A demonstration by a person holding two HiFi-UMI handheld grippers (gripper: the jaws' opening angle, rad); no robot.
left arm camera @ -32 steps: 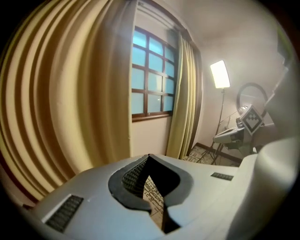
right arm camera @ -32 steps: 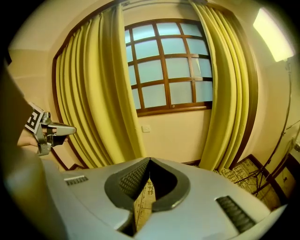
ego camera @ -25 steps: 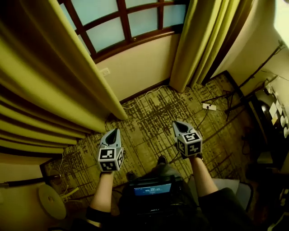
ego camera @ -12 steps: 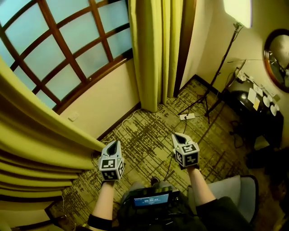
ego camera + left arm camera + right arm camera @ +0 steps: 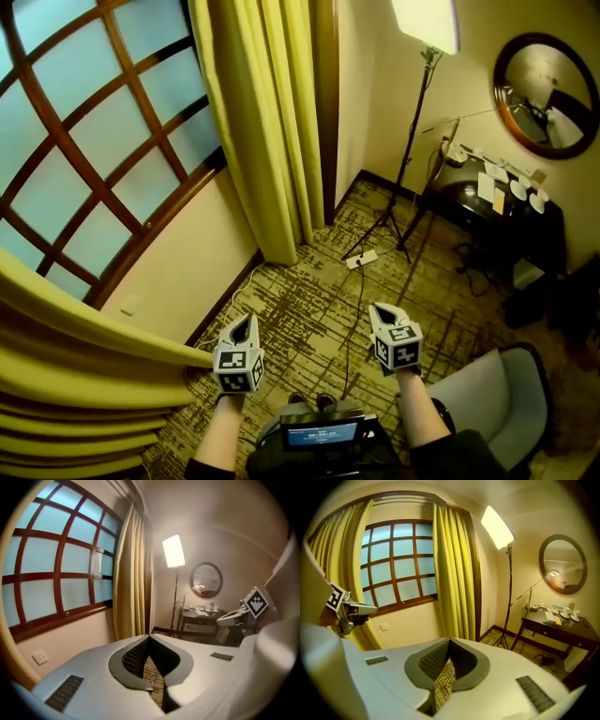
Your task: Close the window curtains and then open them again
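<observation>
Left gripper [image 5: 243, 328]: jaws clenched tip to tip with nothing clamped. Only the patterned carpet [image 5: 309, 300] shows through the slot behind the pads. It is held out in front of the person's left forearm and touches no fabric.
Right gripper [image 5: 382, 315]: jaws pressed together and empty, with the same carpet pattern showing through the slot. It is held level with the left gripper, and the two are apart.
Near curtain [image 5: 75, 375]: yellow-green fabric bunched in deep folds at the lower left of the head view, beside the left gripper but not in contact with it.
Far curtain [image 5: 267, 122]: gathered into a narrow hanging column at the other side of the window [image 5: 84, 141], against the dark wooden frame post. Its hem reaches the carpet.
Window state: the pane grid with brown bars is exposed between the two curtains, so the curtains stand drawn apart.
Wall below window: plain cream, with a wall socket [image 5: 129, 305] near the near curtain.
Light panel [image 5: 427, 23]: lit, mounted on a tripod stand in the corner past the far curtain.
Power strip [image 5: 361, 260]: lies on the carpet near the tripod feet, with a cable running toward the person.
Round mirror [image 5: 548, 94]: hangs on the wall above a dark side table [image 5: 497, 211] that carries small items.
Chair [image 5: 497, 403]: light seat at the person's right side.
</observation>
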